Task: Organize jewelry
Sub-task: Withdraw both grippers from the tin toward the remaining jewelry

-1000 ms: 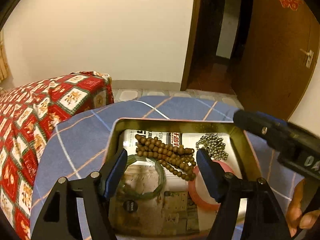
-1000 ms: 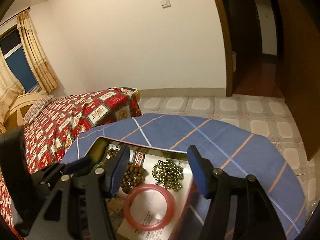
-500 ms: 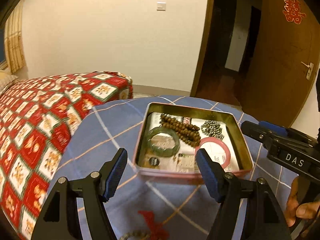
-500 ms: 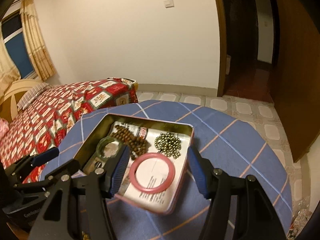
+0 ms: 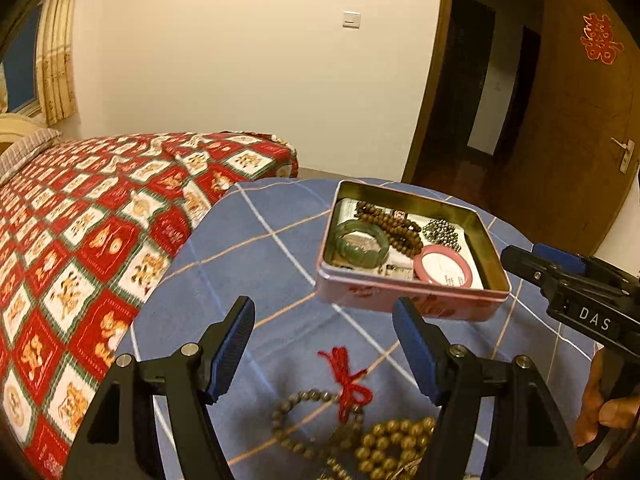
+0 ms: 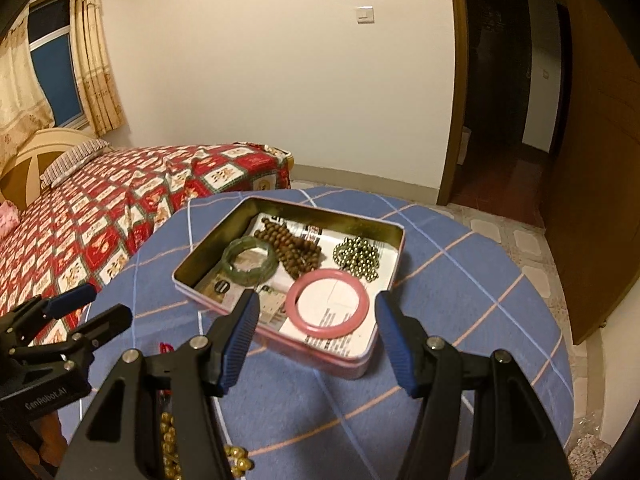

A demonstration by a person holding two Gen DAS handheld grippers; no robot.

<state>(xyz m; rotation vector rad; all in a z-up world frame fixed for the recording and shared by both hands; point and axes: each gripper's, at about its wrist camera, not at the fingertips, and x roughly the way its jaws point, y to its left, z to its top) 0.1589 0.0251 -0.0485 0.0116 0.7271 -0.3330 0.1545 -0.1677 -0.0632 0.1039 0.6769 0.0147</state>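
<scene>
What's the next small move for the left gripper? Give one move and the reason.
Probably lower the left gripper onto the loose beads near its fingers. Its jaws are open and empty, the right gripper is empty too, and the tin already holds two bangles and two bead strands, while these beads and the red-tasselled strand lie outside on the cloth.

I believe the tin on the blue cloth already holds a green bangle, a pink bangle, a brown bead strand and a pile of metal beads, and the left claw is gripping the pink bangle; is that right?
Not quite: the tin holds the green bangle, pink bangle, brown bead strand and metal beads, but the left claw grips nothing. The left wrist view shows it open above the cloth, short of the tin.
</scene>
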